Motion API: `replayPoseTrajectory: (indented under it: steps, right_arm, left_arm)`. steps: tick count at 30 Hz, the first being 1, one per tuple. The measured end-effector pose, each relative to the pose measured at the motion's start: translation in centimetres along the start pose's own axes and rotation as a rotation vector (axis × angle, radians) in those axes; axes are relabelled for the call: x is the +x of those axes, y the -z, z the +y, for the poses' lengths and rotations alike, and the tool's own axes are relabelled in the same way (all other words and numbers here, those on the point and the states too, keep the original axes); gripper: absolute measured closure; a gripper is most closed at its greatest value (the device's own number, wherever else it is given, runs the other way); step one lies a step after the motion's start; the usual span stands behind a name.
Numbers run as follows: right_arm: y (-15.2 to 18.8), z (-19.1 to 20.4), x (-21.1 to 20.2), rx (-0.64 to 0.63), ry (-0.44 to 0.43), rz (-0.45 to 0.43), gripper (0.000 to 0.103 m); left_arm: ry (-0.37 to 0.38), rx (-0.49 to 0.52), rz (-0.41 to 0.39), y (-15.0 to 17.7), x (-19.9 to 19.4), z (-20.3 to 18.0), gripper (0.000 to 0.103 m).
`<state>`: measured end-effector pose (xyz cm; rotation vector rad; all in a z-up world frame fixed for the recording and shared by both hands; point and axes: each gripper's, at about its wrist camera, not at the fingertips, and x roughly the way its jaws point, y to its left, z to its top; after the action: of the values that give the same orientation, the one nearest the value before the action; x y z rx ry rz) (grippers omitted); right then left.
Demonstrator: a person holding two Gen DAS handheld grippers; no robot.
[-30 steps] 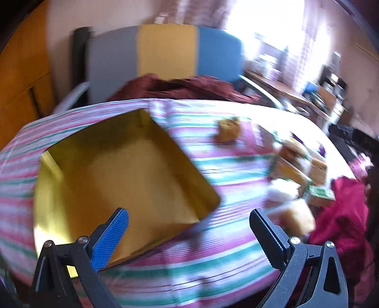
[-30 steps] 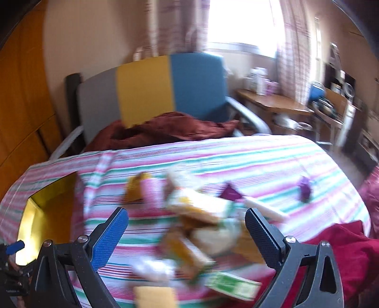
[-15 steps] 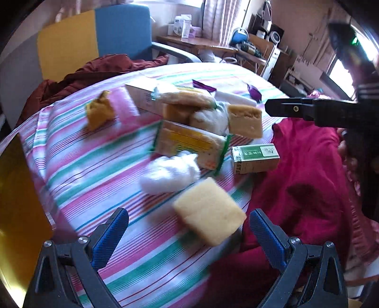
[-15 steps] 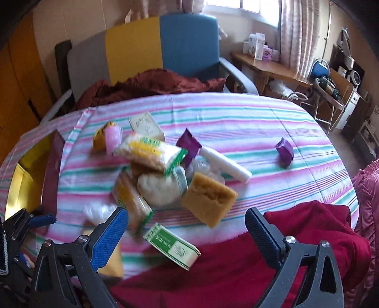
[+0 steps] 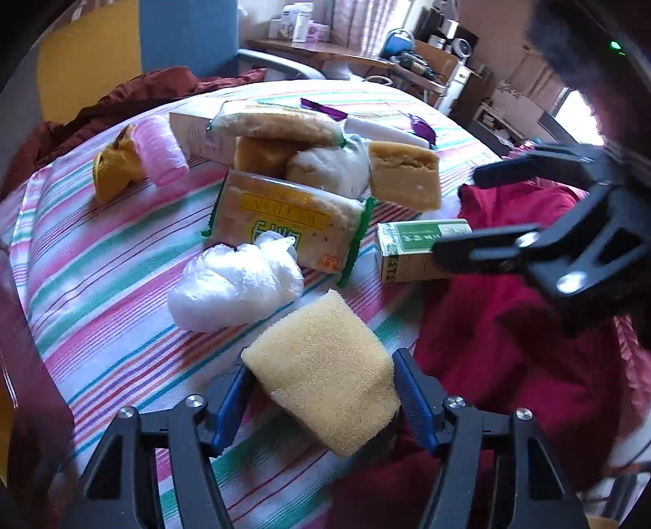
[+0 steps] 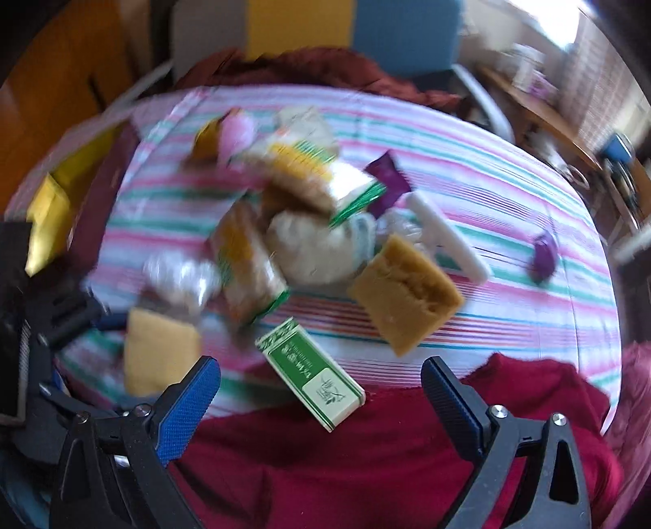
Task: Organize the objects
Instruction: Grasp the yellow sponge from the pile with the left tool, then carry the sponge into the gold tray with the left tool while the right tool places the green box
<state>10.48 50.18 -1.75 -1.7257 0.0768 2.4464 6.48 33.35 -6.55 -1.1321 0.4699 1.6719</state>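
- Sponge (image 5: 321, 374), pale yellow, is seen between the blue pads of the left gripper (image 5: 321, 401) at the near edge of a round table (image 5: 101, 260) covered in a pink, green and white striped cloth; the jaws are closing, and both pads appear to touch the sponge's sides.
- Right gripper (image 6: 321, 401) is held wide open above a green and white carton (image 6: 311, 374), which lies at the table's near edge beside a dark red cloth (image 6: 366, 460); nothing is gripped between its pads.
- Remaining items are piled at the middle of the table: a white plastic bag (image 5: 232, 280) just behind the sponge, a clear packet with a yellow label (image 5: 285, 219) beside it, and a brown sponge block (image 5: 405, 175) leaning against the heap.
- Pink roller (image 5: 160, 148) and a mustard-yellow bundle (image 5: 114, 167) are seen touching each other at the far left of the pile.
- Purple wrapper (image 6: 545, 256) is seen lying well apart from the rest, toward the table's right side, with a white stick-shaped packet (image 6: 447, 236) between it and the pile.
- Gold-lined box (image 6: 49, 207) is shown open at the table's left edge in the blurred right wrist view.
- Chair (image 6: 309, 36) with yellow and blue panels is seen behind the table.
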Motion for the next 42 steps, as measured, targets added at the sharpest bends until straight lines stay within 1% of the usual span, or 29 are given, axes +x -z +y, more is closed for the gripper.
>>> replayPoseTrajectory:
  steps: [2, 4, 6, 7, 8, 9, 10, 11, 13, 14, 15, 18, 21, 24, 28, 30, 33, 36, 37, 38, 39, 40, 42]
  right_arm:
    - [-0.4, 0.6, 1.1, -0.057, 0.009, 0.045, 0.002]
    - [-1.0, 1.1, 2.1, -0.100, 0.020, 0.089, 0.005]
    - [-1.4, 1.5, 3.2, -0.134, 0.023, 0.126, 0.017]
    - [-1.6, 1.7, 3.7, -0.148, 0.035, 0.145, 0.021]
    - [-1.7, 1.9, 4.2, -0.163, 0.042, 0.161, 0.035]
    - [-1.7, 2.1, 4.5, -0.180, 0.045, 0.176, 0.057]
    - [-1.6, 2.2, 4.7, -0.194, 0.052, 0.184, 0.068]
    - [-1.5, 2.3, 4.6, -0.199, 0.066, 0.182, 0.073]
    - [-1.3, 2.3, 3.9, -0.198, 0.067, 0.170, 0.073]
    - [-1.3, 2.3, 3.3, -0.193, 0.066, 0.156, 0.073]
    - [-1.2, 2.3, 2.5, -0.186, 0.067, 0.136, 0.073]
    - [-1.6, 2.3, -0.5, -0.148, 0.055, 0.047, 0.073]
    - [-2.8, 3.3, -3.3, -0.110, -0.001, -0.060, 0.073]
    - [-5.1, 6.2, -4.9, -0.113, -0.075, -0.145, 0.073]
    - [-8.0, 12.0, -5.0, -0.156, -0.193, -0.226, 0.073]
    - [-10.3, 15.1, -4.1, -0.176, -0.247, -0.235, 0.073]
    - [-12.3, 19.9, -2.9, -0.211, -0.328, -0.234, 0.073]
    - [-13.7, 24.9, -1.2, -0.240, -0.399, -0.205, 0.072]
    - [-14.0, 26.6, -0.5, -0.244, -0.427, -0.194, 0.071]
    - [-14.2, 27.5, -0.1, -0.240, -0.454, -0.183, 0.066]
    - [-14.3, 28.5, 0.3, -0.233, -0.484, -0.171, 0.058]
    - [-14.2, 29.3, 0.6, -0.227, -0.508, -0.157, 0.055]
    - [-13.9, 30.6, 1.0, -0.230, -0.521, -0.138, 0.054]
  left_arm:
    - [0.013, 0.002, -0.009, 0.3, -0.4, 0.3, 0.040]
    - [0.017, 0.006, -0.018, 0.6, -0.9, 0.4, 0.041]
    - [0.032, 0.009, -0.029, 0.8, -1.5, 0.6, 0.041]
    - [0.042, 0.011, -0.036, 1.0, -1.9, 0.7, 0.041]
    - [0.047, 0.014, -0.042, 1.2, -2.5, 0.9, 0.041]
    - [0.050, 0.016, -0.047, 1.4, -2.8, 1.0, 0.041]
    - [0.051, 0.015, -0.053, 1.7, -3.4, 1.2, 0.041]
    - [0.051, 0.012, -0.058, 1.8, -3.7, 0.9, 0.041]
    - [0.044, 0.003, -0.079, 2.3, -4.9, 1.5, 0.041]
    - [0.037, -0.003, -0.089, 1.9, -4.5, 1.4, 0.041]
    - [0.035, -0.016, -0.101, 2.0, -5.2, 1.8, 0.041]
    - [0.016, -0.071, -0.150, 2.7, -7.5, 3.4, 0.041]
    - [-0.029, -0.144, -0.211, 3.5, -10.1, 5.8, 0.040]
    - [-0.110, -0.231, -0.265, 4.4, -12.4, 8.6, 0.040]
    - [-0.228, -0.379, -0.322, 7.2, -16.3, 13.5, 0.039]
    - [-0.292, -0.454, -0.336, 8.7, -17.5, 15.9, 0.039]
    - [-0.405, -0.556, -0.321, 11.3, -18.5, 19.2, 0.038]
    - [-0.501, -0.632, -0.311, 13.7, -19.2, 21.4, 0.029]
    - [-0.541, -0.652, -0.305, 14.6, -19.5, 22.0, 0.023]
    - [-0.567, -0.665, -0.302, 15.2, -19.6, 22.3, 0.018]
    - [-0.585, -0.676, -0.303, 15.7, -19.8, 22.6, 0.018]
    - [-0.594, -0.689, -0.307, 16.3, -20.0, 22.8, 0.018]
    - [-0.608, -0.713, -0.316, 16.9, -20.3, 22.9, 0.017]
